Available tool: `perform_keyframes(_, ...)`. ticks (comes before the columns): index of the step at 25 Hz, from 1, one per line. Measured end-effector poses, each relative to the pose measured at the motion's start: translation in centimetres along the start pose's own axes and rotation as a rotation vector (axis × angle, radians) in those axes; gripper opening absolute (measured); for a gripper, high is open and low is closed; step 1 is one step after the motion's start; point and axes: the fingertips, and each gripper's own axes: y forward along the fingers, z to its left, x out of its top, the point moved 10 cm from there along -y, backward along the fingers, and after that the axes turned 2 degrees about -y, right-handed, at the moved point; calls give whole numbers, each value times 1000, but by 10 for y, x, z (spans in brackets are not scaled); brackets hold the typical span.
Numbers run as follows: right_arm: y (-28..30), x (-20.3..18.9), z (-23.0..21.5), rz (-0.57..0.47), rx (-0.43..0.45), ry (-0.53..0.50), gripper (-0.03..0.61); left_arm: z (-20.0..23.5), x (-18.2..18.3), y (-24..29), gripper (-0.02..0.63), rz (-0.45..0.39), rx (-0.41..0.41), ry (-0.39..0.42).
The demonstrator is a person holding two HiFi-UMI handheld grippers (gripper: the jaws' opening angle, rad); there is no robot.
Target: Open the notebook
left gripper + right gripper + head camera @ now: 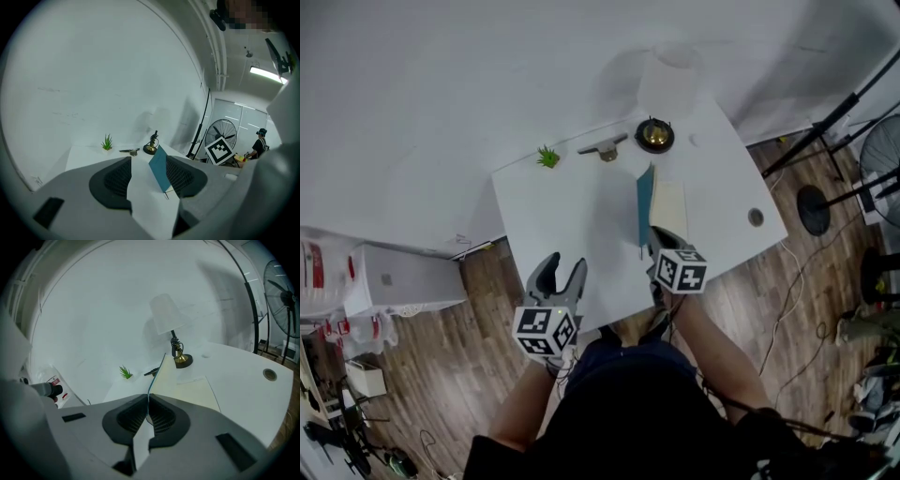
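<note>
Teal-covered notebook [667, 208] lies on the white tabletop [562, 211], cover raised upright, pinched in the closed right gripper [148, 405]; left gripper [563, 266] hangs wide, empty; opening seems half done; next, the cover needs laying flat leftward.

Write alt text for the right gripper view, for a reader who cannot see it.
The right tool is shut on the raised teal cover of a notebook lying on a white table. A brass-based lamp and a small green plant stand behind.

Notebook [646, 202] cover teal, pages cream; table [562, 216] white; lamp base [655, 136] brass; plant [548, 157] green.
</note>
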Motion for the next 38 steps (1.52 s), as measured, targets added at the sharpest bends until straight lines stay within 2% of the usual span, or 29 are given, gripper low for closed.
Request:
perform_keyframes(11,37,-14,51,42,37,-62,19,37,4,-8,221,18,-23,5)
perform_keyframes(18,58,-28,69,75,38,-81,21,60,6,-19,219,16,-5,9)
perform_keyframes(28,95,-48,91,165,40,-196,24,87,3,-30,215,32,27,-5)
perform_keyframes(34,119,-73,90,280,39,-228,26,100,-3,-37,209,50,63,-22)
perform_keyframes(38,121,-83,93,295,27,-236,37,107,-6,-44,207,54,87,-27)
